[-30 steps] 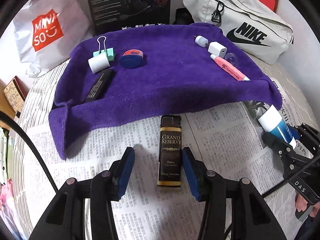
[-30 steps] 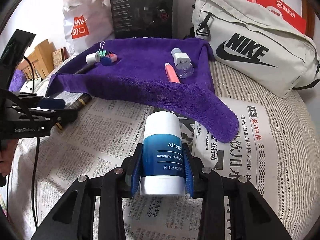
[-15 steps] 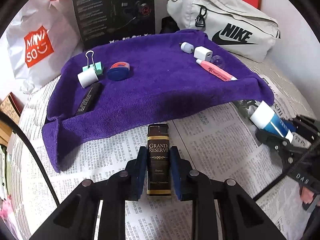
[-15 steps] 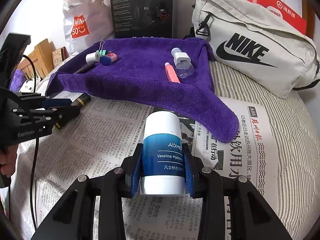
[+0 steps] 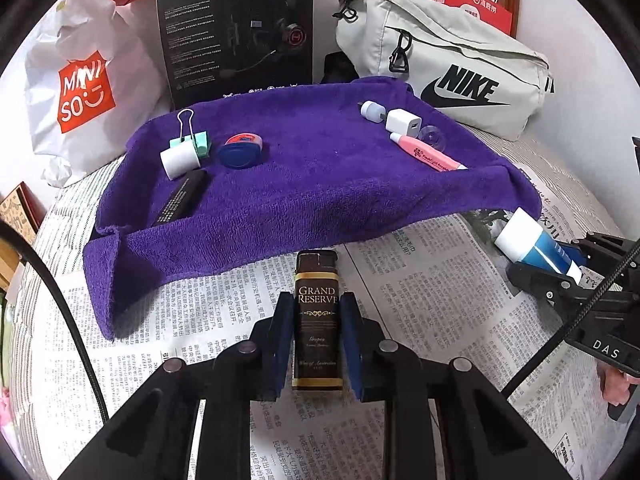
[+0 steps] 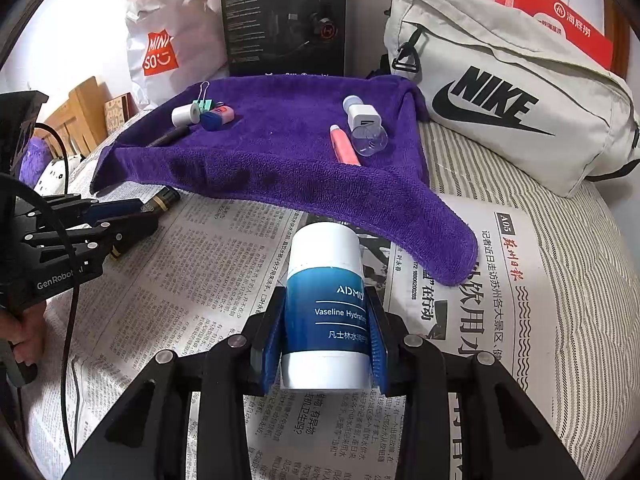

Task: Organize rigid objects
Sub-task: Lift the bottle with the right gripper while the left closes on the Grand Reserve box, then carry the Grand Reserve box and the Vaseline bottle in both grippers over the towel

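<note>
"GRAND RESERVE" on lighter [image 5: 317,320]; "NIKE" on bag [image 5: 460,80]; "MINISO" on sack [image 5: 80,92].

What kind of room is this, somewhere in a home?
Probably a bedroom at home: newspaper and a purple towel lie on striped bedding, with a Nike bag and shopping bags against the wall.

Quick head count of the stuff on the bed

On the one purple towel [image 5: 320,184]: one binder clip [image 5: 192,136], one small white roll [image 5: 180,160], one blue tape dispenser [image 5: 240,152], one black stick [image 5: 182,200], one white charger plug [image 5: 403,122], one little white cap-shaped bit [image 5: 372,111], one pink pen [image 5: 428,157] and one clear round piece [image 5: 433,137], so eight bits. Off the towel: one Grand Reserve lighter [image 5: 317,320], one Vaseline tube [image 6: 326,312]. Two grippers, the left gripper [image 5: 316,338] and the right gripper [image 6: 326,328]. Behind: one Nike bag [image 5: 440,60], one Miniso bag [image 5: 80,92], one headset box [image 5: 236,28].
</note>
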Demonstrator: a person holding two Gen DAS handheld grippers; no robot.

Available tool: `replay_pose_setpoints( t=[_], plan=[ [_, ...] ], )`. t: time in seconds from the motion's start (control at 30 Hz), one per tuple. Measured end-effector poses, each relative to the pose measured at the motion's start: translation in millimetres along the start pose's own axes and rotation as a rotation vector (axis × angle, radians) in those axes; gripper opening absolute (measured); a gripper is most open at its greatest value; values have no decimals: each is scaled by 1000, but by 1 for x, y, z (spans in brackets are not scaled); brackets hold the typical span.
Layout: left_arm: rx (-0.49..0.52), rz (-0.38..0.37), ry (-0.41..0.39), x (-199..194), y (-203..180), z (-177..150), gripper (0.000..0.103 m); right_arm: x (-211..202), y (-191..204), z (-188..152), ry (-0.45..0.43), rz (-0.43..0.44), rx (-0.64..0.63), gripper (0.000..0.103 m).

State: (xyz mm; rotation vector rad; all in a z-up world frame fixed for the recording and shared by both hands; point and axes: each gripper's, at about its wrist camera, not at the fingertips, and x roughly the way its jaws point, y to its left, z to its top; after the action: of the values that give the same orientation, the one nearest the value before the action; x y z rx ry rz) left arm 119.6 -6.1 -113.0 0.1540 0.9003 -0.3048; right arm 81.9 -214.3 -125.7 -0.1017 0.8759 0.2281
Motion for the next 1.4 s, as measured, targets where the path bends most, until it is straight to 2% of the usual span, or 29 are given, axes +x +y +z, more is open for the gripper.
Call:
replay_pose_setpoints(
  t=[0.23,0.43,0.67,1.4],
  plan=[
    [12,14,2,-7,-2,-8,28,0,0,0,1,-10,-9,37],
    [-6,-9,-1,-6,3,-7,27,0,1,0,1,-12,-11,37],
    [10,13,-3,-6,0,-8,27,0,1,0,1,-13,-13,37],
    [-5,-4,-4,-6,1,-9,26,-1,2,0,1,-21,-20,37]
  ],
)
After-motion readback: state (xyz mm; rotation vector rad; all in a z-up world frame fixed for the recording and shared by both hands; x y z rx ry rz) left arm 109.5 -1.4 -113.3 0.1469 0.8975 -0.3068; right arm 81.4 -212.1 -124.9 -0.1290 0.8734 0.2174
